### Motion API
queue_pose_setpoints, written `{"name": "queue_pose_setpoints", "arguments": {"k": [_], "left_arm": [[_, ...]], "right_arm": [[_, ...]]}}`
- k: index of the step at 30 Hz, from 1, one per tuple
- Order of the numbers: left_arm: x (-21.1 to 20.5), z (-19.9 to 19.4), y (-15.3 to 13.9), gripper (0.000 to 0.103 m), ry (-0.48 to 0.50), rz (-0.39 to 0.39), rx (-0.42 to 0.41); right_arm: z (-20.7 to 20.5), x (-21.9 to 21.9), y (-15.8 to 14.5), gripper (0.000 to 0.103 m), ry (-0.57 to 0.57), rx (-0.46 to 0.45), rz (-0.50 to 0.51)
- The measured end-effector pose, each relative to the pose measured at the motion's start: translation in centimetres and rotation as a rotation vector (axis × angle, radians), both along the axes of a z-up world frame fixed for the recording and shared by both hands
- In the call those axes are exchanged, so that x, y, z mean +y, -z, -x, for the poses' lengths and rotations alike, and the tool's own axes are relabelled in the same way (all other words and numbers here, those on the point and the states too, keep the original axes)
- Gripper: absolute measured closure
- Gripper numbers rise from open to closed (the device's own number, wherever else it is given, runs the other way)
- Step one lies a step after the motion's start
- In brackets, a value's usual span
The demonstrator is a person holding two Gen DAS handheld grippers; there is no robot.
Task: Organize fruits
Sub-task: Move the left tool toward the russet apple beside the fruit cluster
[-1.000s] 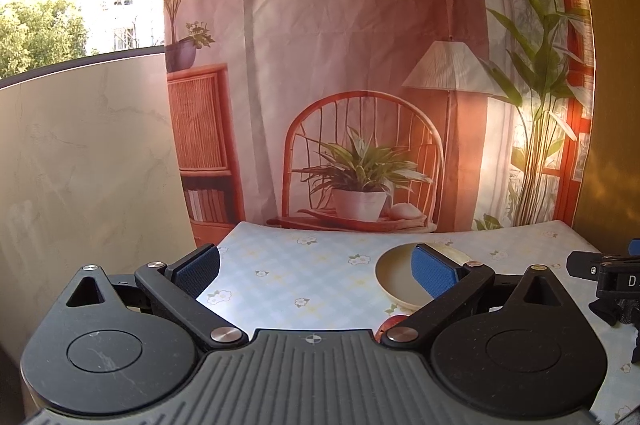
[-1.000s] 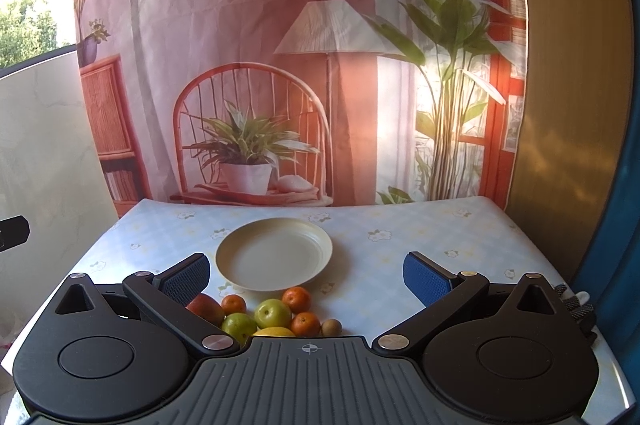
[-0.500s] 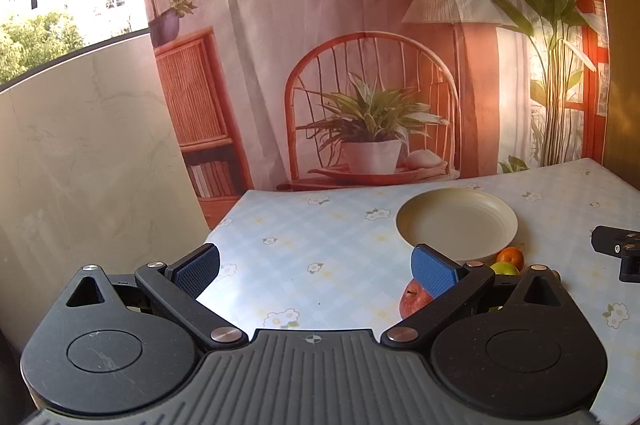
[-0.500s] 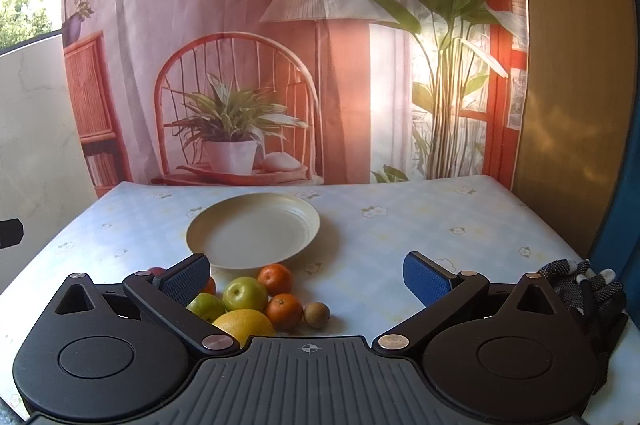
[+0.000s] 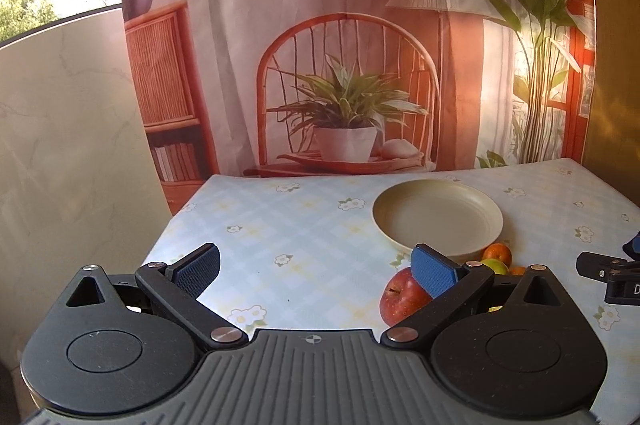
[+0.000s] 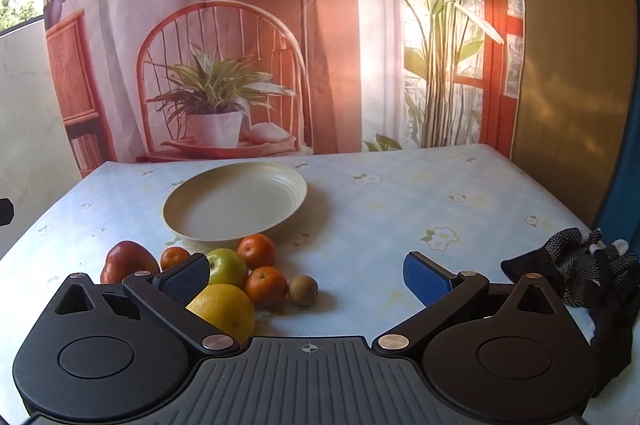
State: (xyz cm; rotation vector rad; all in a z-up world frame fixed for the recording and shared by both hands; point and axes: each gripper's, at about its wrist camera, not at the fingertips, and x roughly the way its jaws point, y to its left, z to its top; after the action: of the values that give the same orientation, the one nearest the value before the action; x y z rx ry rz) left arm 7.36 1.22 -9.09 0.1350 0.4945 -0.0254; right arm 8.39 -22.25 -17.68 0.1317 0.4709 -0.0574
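A cream plate (image 6: pixel 234 205) sits empty on the flowered tablecloth. In front of it lies a cluster of fruit: a red apple (image 6: pixel 127 261), a green apple (image 6: pixel 227 267), three small oranges (image 6: pixel 257 250), a yellow citrus (image 6: pixel 225 311) and a brown kiwi (image 6: pixel 303 290). My right gripper (image 6: pixel 308 279) hovers open above the near edge of the cluster, nothing between its pads. My left gripper (image 5: pixel 318 273) is open to the left of the fruit; the red apple (image 5: pixel 403 299) shows behind its right finger, the plate (image 5: pixel 438 219) beyond.
A dark dotted glove (image 6: pixel 576 275) lies at the table's right edge. A printed backdrop (image 6: pixel 280 45) hangs right behind the table. A pale marble wall (image 5: pixel 60 145) stands left of the table. Part of the other gripper (image 5: pixel 608 275) shows at the right of the left wrist view.
Both grippers have tilted down and come nearer the table, so plate and fruit sit larger and higher in view. Both stay open.
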Motion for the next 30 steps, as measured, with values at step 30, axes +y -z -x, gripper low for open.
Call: {"name": "queue_pose_setpoints", "arguments": {"k": [30], "left_arm": [[0.8, -1.9, 0.7, 0.003, -0.025, 0.066, -0.006]], "right_arm": [[-1.5, 1.1, 0.6, 0.001, -0.141, 0.098, 0.045]]}}
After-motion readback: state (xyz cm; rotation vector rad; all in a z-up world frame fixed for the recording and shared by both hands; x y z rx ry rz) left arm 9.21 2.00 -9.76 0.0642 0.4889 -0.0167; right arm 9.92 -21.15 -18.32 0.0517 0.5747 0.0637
